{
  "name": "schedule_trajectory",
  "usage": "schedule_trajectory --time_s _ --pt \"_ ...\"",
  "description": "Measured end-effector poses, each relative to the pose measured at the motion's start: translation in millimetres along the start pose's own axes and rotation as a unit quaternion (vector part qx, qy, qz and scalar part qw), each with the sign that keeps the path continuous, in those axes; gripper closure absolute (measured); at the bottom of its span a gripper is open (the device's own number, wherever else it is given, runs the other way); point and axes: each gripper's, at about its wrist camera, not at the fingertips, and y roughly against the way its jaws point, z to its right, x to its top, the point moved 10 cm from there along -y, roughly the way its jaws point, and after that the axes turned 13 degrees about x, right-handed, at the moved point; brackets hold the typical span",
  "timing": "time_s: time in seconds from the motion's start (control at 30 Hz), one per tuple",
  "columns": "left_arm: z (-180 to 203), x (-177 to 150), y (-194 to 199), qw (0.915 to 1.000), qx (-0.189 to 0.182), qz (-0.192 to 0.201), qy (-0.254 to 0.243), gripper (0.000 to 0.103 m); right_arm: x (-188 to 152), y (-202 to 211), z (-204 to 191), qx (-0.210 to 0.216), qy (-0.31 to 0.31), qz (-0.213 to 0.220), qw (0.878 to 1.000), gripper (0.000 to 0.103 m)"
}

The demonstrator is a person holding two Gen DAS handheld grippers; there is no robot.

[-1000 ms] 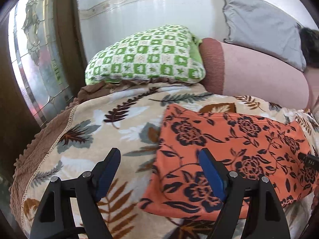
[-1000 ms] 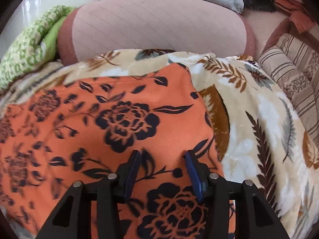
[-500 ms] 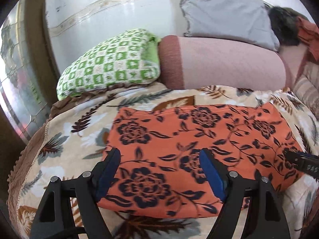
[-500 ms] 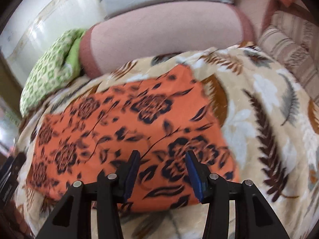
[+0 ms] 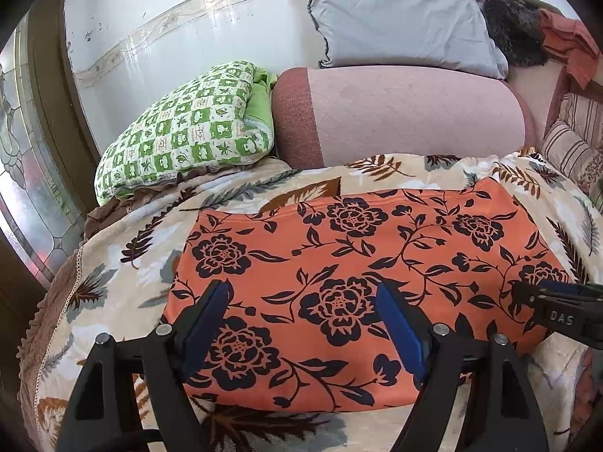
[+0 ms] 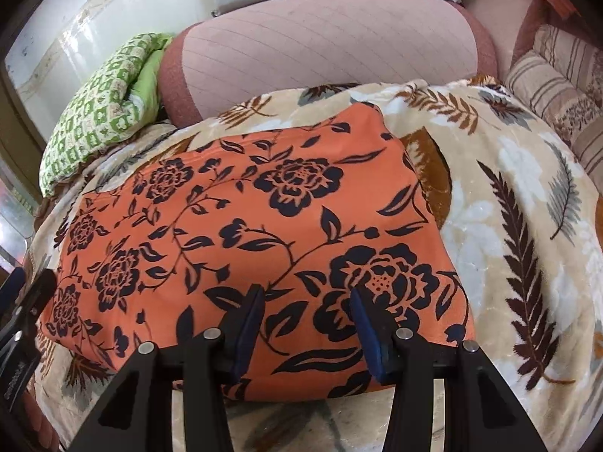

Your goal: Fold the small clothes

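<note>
A: On the bed, middle of the leaf-print blanket point(image 5: 124, 241): one orange flowered cloth point(image 5: 361, 263), lying flat as a neat rectangle, long way across. Near edge close to the blanket's front drop, far edge short of the pink bolster point(image 5: 407, 113).

B: Folded already?

A: Looks so. Rounded, doubled near edge in the right wrist view, corners squared, no sleeve or loose hem showing. At least one fold judged done; layer count not readable. Possibly one more fold across to halve it, or simply finished. Cannot tell which.

B: Grippers?

A: Left gripper point(image 5: 301, 324) low over the near left part of the cloth, fingers point(image 5: 211, 312) spread wide, nothing between them. Right gripper point(image 6: 307, 324) over the near right part, fingers point(image 6: 248, 320) apart at a narrower gap, also holding nothing. Contact with the fabric not certain in either view.

B: Count?

A: One cloth. Two grippers. One blanket. One bolster. One green checked pillow point(image 5: 188, 132) at far left, one grey pillow point(image 5: 399, 19) on top of the bolster, striped cushions point(image 6: 561, 86) at right, number unclear. Heap of dark and rust fabric point(image 5: 535, 37) at far right, not countable. No second garment waiting in plain sight.
</note>
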Motion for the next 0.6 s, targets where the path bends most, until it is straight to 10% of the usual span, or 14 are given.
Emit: schedule_trajectory --time_s 0.27,0.6 --pt "-28 -17 -20 0.9977 -0.009 -0.059 0.033 0.022 -8 -19 9 -0.015 0.012 -0.029 0.999 0.052" --pt "-97 -95 -89 0.9696 -0.001 -0.215 0.117 0.020 -8 36 -3 0.132 -0.112 0.033 0.984 0.052"
